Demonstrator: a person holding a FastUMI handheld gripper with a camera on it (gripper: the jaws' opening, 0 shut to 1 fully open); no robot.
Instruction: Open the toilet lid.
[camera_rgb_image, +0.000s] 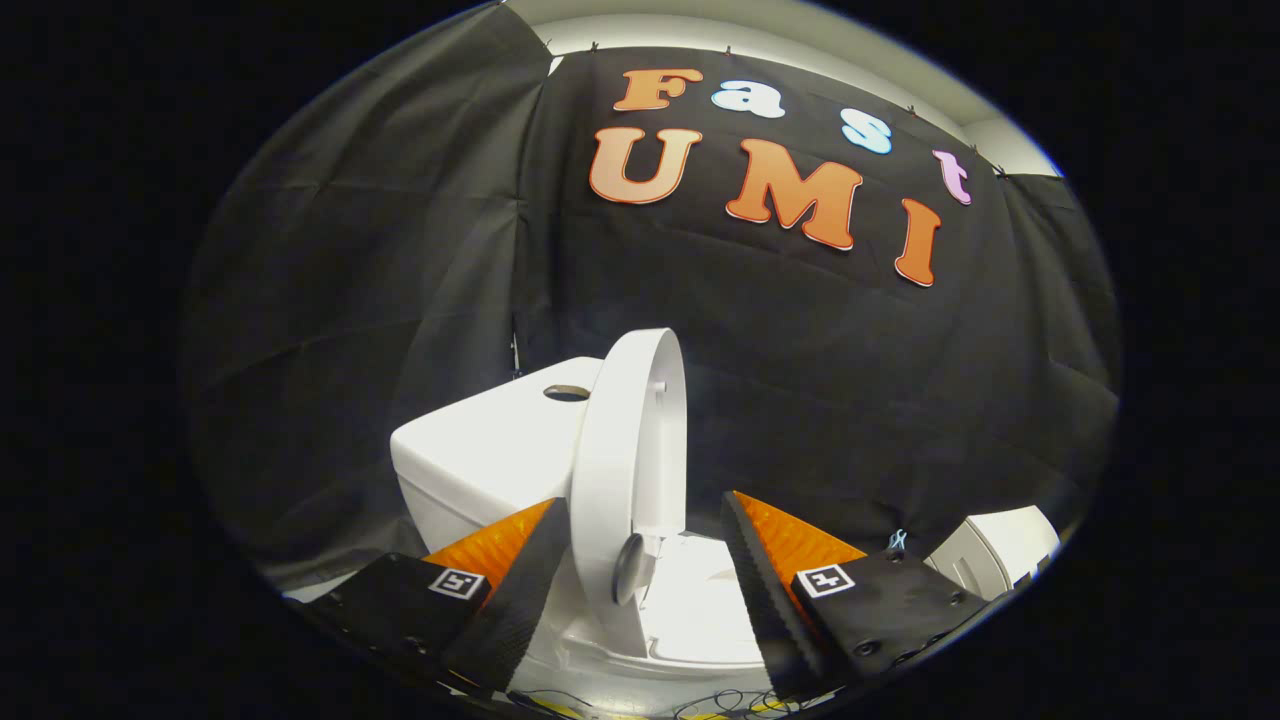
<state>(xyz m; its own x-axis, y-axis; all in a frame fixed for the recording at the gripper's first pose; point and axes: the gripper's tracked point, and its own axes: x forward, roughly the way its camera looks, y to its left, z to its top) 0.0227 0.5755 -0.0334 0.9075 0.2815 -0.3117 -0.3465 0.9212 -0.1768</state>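
The lid (630, 450) stands raised, seemingly just touching the left finger of the open gripper (640, 560); tank (480, 450) behind.

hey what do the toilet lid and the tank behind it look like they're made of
The toilet lid, standing raised between the open tool's fingers, looks like smooth white moulded plastic: thin curved shell, soft sheen. The tank beyond it looks like glossy white ceramic, judging by its thick rounded edges, though plastic can't be ruled out.
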